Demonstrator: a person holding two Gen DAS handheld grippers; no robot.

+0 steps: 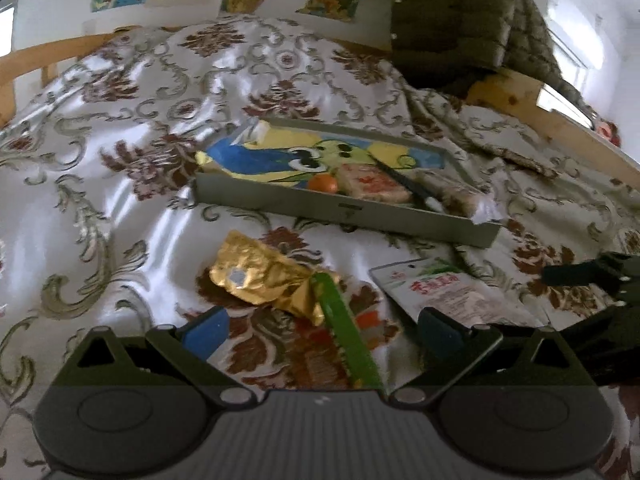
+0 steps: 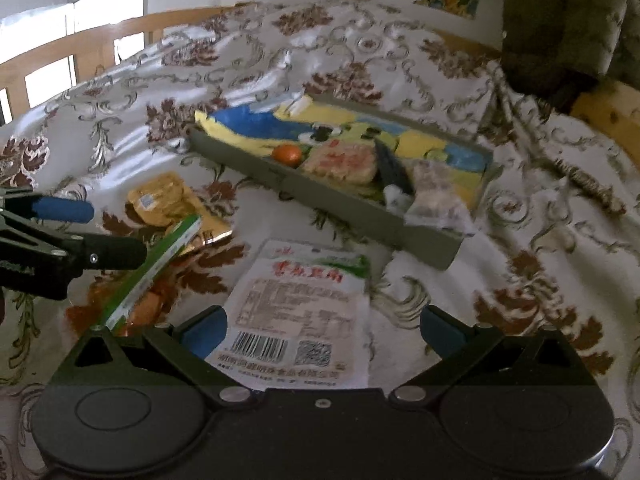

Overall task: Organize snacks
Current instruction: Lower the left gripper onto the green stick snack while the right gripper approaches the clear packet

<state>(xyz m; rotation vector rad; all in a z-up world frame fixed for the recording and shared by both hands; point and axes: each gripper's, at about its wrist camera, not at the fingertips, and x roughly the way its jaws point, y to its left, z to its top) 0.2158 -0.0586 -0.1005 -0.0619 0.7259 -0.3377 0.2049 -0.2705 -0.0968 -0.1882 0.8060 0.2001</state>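
We are working on the snacks still lying loose on the bedspread (image 1: 120, 92): a gold pouch (image 1: 260, 280), a green stick (image 1: 344, 336) and a white packet (image 2: 308, 308). The stick is resting with one end on the pouch. The tray (image 1: 344, 212) is sitting just beyond them, already holding an orange (image 1: 323, 183), a wrapped cake (image 1: 372, 186), a dark pen-like item (image 1: 404, 184) and a clear bag (image 2: 436, 196) that is spilling over its near corner.

Our left gripper (image 1: 320, 328) is hanging with its jaws spread wide, the stick running between them and the pouch just ahead. Our right gripper (image 2: 324, 328) is likewise released, its jaws straddling the near end of the white packet. Neither is grasping anything.

We are judging the risks from here. The packet is lying flat on soft, slippery-looking cloth, so closing on it may only pinch fabric or push it away. The stick is leaning on the pouch, so taking either one could drag or flip the other. The two grippers are close together, and reaching at once could make them collide. The right side of the tray is crowded, so dropping another item there may nudge the clear bag off the edge.
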